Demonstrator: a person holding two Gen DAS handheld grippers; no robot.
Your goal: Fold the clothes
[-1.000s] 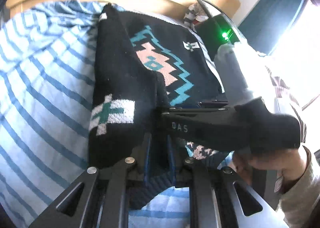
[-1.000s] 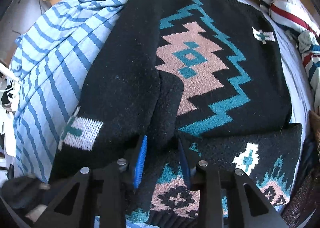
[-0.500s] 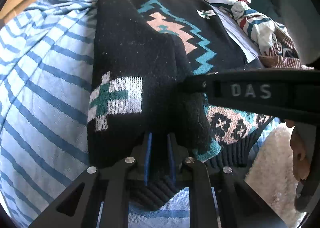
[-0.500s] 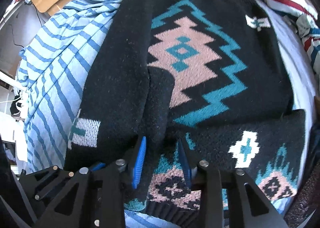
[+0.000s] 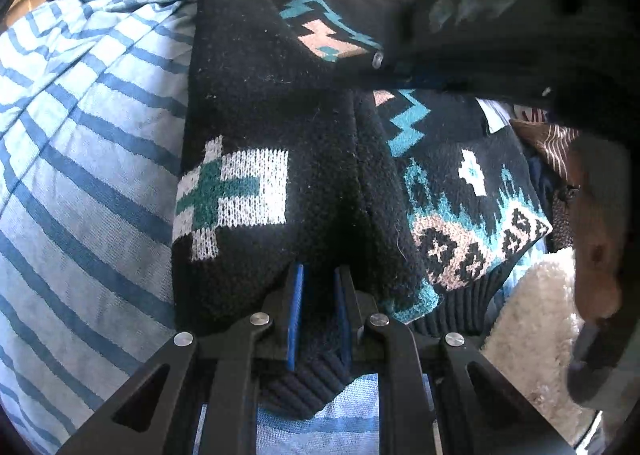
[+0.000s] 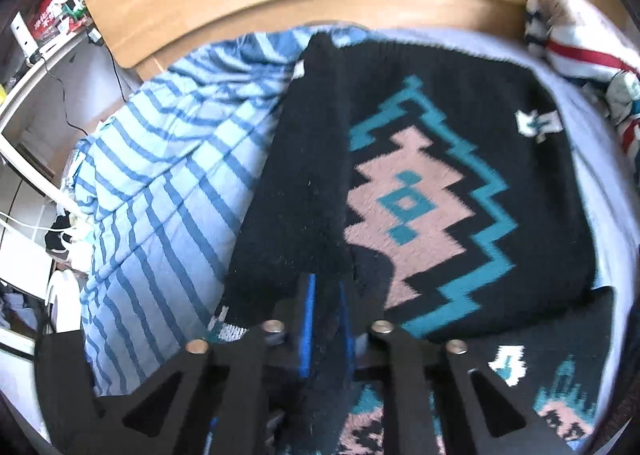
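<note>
The left gripper (image 5: 318, 311) clamps the sweater's (image 5: 280, 103) ribbed cuff; the right gripper (image 6: 326, 325) is closing on knit (blurred); a shallow bite could drop the folded sleeve.

**Hidden, Cropped and Blurred**

Sweater (image 5: 280, 103) hem swallowed between left gripper (image 5: 319, 311) pads, lower edge lost behind the frame. Upper right blocked by the blurred right gripper (image 5: 500, 27), lettering unreadable. Hand (image 5: 596, 231) cropped at the right edge. Right wrist view smeared throughout; right gripper closing, fabric between pads too dark to tell. Shelf clutter (image 6: 48, 19) too small to read.
</note>
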